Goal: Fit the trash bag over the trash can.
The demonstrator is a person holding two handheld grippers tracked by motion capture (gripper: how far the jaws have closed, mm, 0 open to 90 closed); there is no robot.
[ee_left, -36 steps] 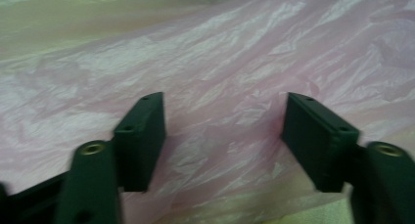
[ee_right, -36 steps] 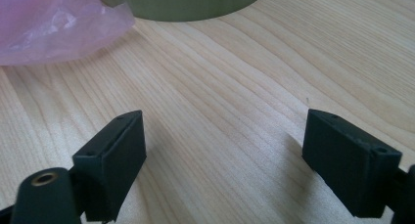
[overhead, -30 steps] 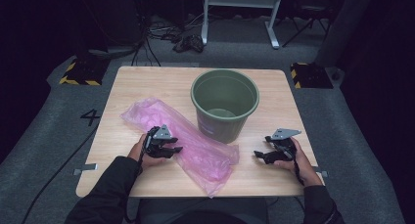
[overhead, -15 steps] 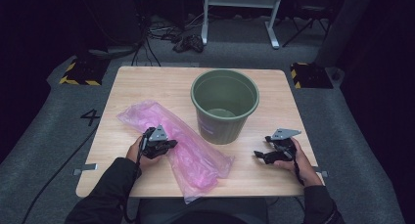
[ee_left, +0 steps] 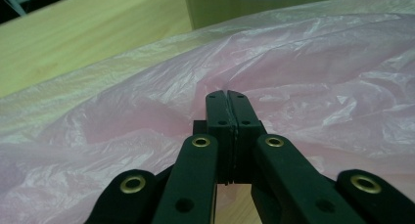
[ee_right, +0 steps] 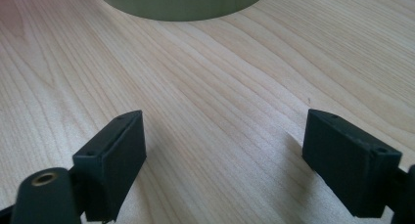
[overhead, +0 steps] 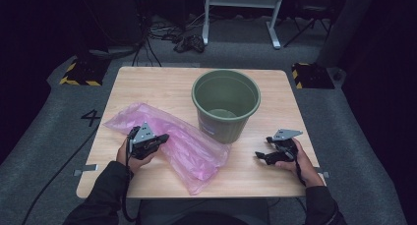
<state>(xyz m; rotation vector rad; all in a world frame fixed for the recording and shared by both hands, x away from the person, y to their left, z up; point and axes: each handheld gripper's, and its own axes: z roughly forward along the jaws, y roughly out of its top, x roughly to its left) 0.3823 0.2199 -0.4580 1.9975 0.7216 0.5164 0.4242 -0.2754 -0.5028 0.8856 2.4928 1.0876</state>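
the left gripper [ee_left: 227, 99] is pressed closed over the pink bag [overhead: 192, 146] near the worktop's [overhead: 162, 85] front-left edge — the right gripper [ee_right: 225, 160] is held wide, near the green bucket [overhead: 226, 107].

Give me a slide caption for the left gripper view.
Left tongs shut on the pink plastic bag, green bin behind.

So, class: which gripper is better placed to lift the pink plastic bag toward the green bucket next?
Left. The left gripper is on the crinkled pink plastic bag, jaws shut, seemingly pinching it; the right gripper rests open over bare wooden table, beside the round green plastic bucket.
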